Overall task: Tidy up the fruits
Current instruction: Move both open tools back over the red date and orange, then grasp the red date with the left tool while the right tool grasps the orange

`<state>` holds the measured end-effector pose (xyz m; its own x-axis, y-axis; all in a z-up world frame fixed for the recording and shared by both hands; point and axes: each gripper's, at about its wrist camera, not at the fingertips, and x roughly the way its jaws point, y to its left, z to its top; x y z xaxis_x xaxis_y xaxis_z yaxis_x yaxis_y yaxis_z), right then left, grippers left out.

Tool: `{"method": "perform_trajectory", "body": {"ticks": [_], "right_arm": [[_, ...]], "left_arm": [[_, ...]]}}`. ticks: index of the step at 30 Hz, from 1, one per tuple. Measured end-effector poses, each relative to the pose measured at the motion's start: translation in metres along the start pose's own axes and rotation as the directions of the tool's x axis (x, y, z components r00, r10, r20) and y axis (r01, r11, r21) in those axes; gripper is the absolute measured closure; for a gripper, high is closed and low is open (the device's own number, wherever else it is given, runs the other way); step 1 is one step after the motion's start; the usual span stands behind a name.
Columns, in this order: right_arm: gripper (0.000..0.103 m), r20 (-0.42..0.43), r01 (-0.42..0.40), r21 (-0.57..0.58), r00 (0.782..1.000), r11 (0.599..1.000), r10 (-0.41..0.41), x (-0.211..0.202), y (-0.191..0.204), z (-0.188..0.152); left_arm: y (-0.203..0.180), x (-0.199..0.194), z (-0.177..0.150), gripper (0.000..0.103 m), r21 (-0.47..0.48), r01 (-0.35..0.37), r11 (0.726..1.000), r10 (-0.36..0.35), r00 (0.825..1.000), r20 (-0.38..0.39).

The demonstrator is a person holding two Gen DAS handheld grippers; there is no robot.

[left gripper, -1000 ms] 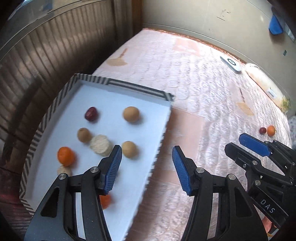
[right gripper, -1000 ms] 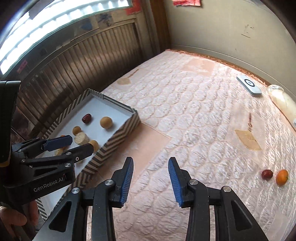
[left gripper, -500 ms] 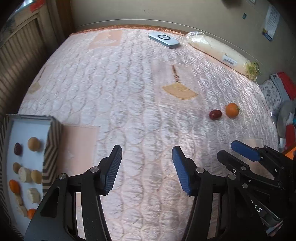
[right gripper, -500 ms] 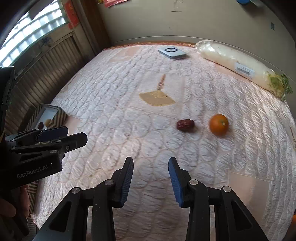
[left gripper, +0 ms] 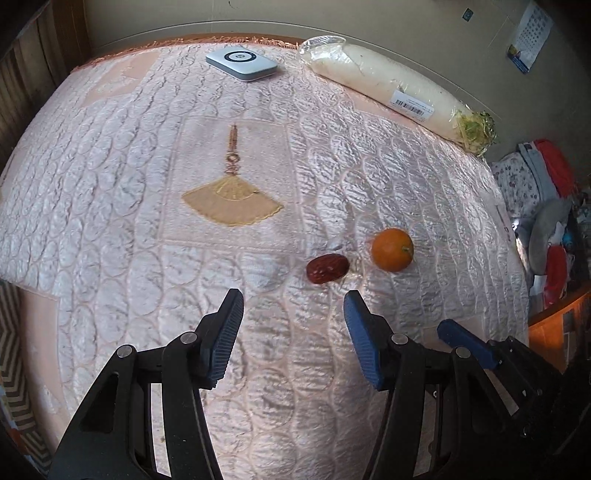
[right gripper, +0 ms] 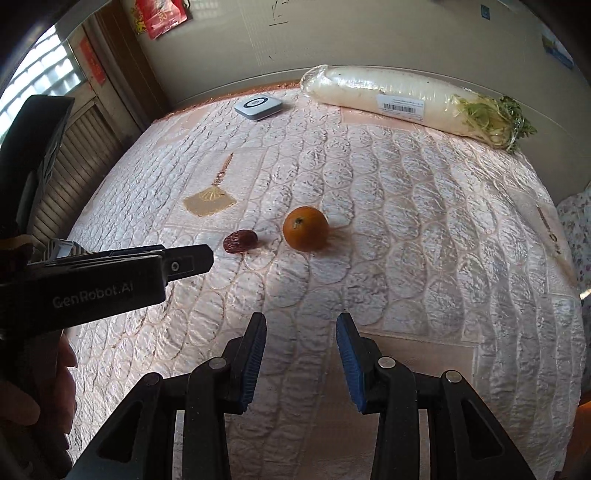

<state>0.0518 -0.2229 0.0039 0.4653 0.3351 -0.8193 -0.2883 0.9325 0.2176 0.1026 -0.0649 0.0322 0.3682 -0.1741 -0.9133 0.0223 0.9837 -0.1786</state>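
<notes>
With our left gripper [left gripper: 293,306] and right gripper [right gripper: 301,332] both empty, jaws apart, we judge the 2 fruits light: wrinkled date [left gripper: 327,268] soft, orange [right gripper: 305,228] firm, rollable, best pinched mid-body.

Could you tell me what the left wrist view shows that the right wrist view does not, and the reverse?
Only the left wrist view shows the pile of clothes past the bed's edge, and a striped box edge at the far left. Only the right wrist view shows the red paper decoration on the wall, the window, and the person's hand holding the left gripper. Both share the quilt, orange, red date, wrapped radish, grey device, and both empty, open grippers, including the right gripper.
</notes>
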Motion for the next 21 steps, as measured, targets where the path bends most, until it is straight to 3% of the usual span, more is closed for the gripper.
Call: {"method": "perform_trajectory", "body": {"ticks": [12, 16, 21], "right_arm": [[0.065, 0.018, -0.02, 0.015, 1.0, 1.0, 0.019, -0.001, -0.027, 0.008], [0.065, 0.021, -0.026, -0.003, 0.999, 1.0, 0.026, 0.004, -0.028, 0.017], [0.065, 0.02, -0.031, -0.053, 0.999, 0.998, 0.032, 0.013, -0.02, 0.031]], "left_arm": [[-0.013, 0.022, 0.013, 0.047, -0.021, 0.009, 1.0, -0.009, 1.0, 0.005], [-0.007, 0.023, 0.013, 0.072, -0.016, 0.011, 1.0, -0.011, 1.0, 0.014], [-0.002, 0.018, 0.01, 0.075, -0.002, 0.006, 1.0, -0.006, 1.0, 0.014]]}}
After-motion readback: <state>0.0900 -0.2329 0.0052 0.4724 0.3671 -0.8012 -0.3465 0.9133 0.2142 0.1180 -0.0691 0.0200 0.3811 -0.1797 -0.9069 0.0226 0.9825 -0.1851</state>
